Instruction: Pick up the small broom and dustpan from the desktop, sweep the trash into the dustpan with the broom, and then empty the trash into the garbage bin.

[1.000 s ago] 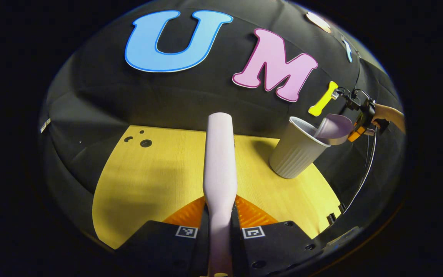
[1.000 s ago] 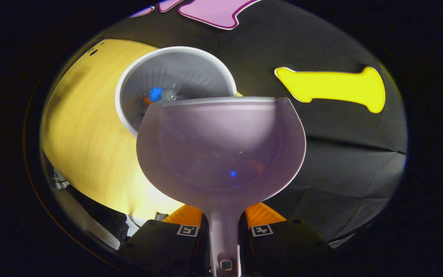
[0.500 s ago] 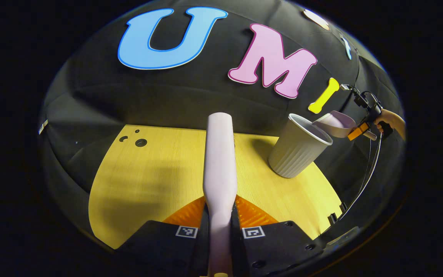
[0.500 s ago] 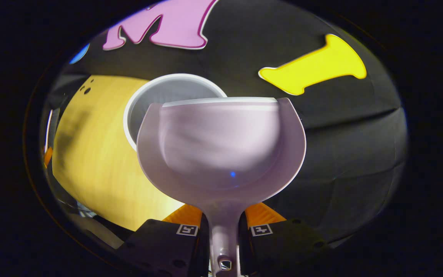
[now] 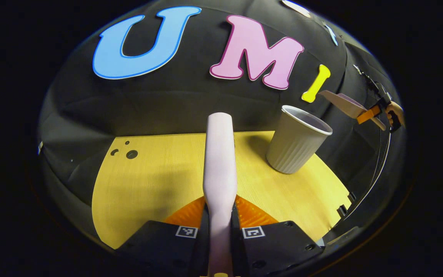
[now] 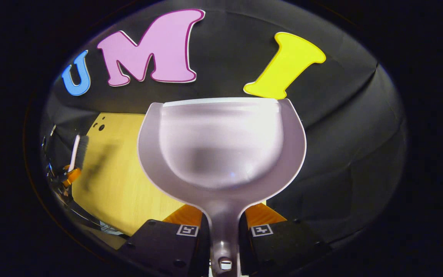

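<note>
My left gripper (image 5: 220,211) is shut on the pale pink small broom (image 5: 220,154), which points forward over the yellow wooden table (image 5: 148,181). The grey ribbed garbage bin (image 5: 296,140) stands upright at the table's far right. Above and to the right of it, my right gripper (image 5: 371,115) holds the lilac dustpan (image 5: 344,104) in the air, clear of the bin's rim. In the right gripper view the dustpan (image 6: 221,150) sits level with nothing in its scoop, and my right gripper (image 6: 223,221) is shut on its handle. The broom (image 6: 78,150) and left gripper (image 6: 69,175) show far left.
A hand (image 5: 396,111) grips the right tool, with a cable (image 5: 375,169) hanging down past the table's right edge. Small round holes (image 5: 131,154) mark the table's far left corner. The black cloth wall closes in behind the table (image 6: 121,181).
The right gripper lifted the dustpan out of the bin's mouth, drew it back up and to the right and levelled it. The bin left the right gripper view. The left gripper barely shifted.
</note>
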`<state>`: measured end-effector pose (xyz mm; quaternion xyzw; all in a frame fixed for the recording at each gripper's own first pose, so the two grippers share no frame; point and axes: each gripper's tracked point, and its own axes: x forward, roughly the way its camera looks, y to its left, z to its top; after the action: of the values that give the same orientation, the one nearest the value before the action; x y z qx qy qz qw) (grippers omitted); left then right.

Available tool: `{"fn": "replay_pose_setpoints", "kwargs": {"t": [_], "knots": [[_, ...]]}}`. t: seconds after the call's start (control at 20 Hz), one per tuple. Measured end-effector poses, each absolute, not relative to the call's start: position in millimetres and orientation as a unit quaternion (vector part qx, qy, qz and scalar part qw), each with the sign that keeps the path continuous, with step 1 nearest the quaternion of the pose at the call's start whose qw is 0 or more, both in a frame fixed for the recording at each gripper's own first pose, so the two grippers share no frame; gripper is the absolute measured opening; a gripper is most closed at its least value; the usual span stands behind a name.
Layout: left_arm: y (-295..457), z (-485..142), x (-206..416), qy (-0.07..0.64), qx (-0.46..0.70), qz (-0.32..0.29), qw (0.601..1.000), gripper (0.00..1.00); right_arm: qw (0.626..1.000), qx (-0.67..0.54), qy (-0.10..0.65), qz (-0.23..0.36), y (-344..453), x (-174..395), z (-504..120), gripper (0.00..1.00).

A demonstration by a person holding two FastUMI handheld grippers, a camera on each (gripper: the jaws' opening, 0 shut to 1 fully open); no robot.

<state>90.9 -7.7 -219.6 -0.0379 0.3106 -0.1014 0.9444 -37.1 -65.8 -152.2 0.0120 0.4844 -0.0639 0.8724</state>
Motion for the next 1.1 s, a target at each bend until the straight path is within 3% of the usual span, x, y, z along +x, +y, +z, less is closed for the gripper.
{"fn": "replay_pose_setpoints", "kwargs": {"t": [0.05, 0.55, 1.0, 1.1], "knots": [[-11, -221, 92, 0.312, -0.038, -0.102, 0.944, 0.31, 0.876, 0.016, 0.478, -0.062, -62, -43, -150, 0.34], [-25, -242, 93, 0.326, -0.034, -0.098, 0.94, 0.28, 0.883, 0.029, 0.469, -0.004, 18, -102, -176, 0.34], [-22, -260, 82, 0.324, -0.02, -0.091, 0.941, 0.31, 0.86, 0.031, 0.507, 0.053, 113, -146, -260, 0.34], [-21, -270, 76, 0.329, -0.01, -0.088, 0.94, 0.27, 0.854, 0.033, 0.516, 0.06, 131, -152, -287, 0.34]]}}
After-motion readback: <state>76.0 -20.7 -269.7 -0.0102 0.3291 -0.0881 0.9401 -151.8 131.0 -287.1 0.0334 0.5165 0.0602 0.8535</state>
